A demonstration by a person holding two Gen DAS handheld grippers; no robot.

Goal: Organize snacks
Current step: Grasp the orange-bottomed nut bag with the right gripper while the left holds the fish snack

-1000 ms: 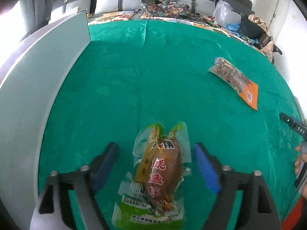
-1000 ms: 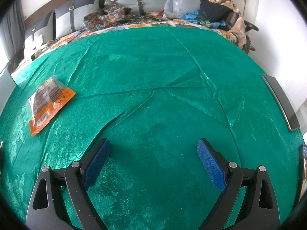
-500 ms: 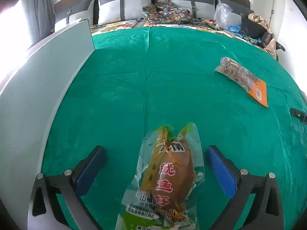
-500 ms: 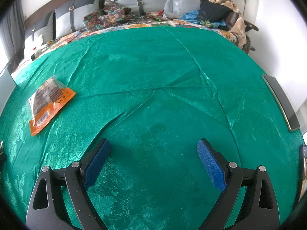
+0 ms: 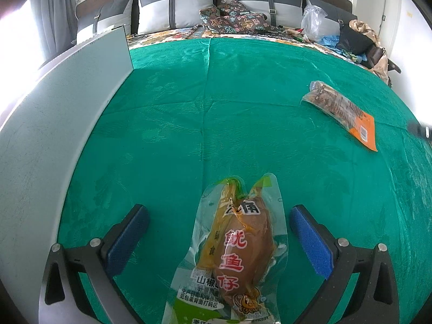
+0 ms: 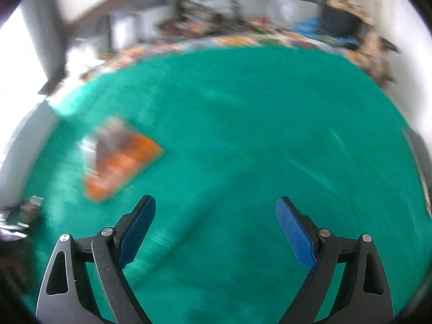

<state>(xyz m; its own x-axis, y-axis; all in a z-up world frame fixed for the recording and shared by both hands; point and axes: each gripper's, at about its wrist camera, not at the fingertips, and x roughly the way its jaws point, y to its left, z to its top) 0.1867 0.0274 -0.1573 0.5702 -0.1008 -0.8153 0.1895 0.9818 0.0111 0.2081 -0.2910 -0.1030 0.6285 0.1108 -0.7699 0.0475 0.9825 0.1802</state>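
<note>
A clear-and-green snack pack (image 5: pixel 237 245) with a brown squid inside lies flat on the green cloth (image 5: pixel 216 113). My left gripper (image 5: pixel 218 216) stands wide open around it, both blue pads apart from the pack. An orange-and-clear snack packet (image 5: pixel 343 112) lies further off to the right; in the blurred right wrist view that orange packet (image 6: pixel 118 159) shows ahead and to the left. My right gripper (image 6: pixel 216 208) is open above bare cloth, with nothing between its fingers.
A pale grey board (image 5: pixel 54 124) stands upright along the left side of the cloth. Pillows (image 5: pixel 172 5), patterned fabric (image 5: pixel 232 16), a plastic bag (image 5: pixel 313 24) and dark clothes (image 5: pixel 356 40) crowd the far edge. A dark object (image 5: pixel 419 129) pokes in at the right.
My left gripper opened wider and drew back a little from the squid pack, which stays on the cloth. My right gripper swung left and up, so the orange packet sits nearer its fingers.
</note>
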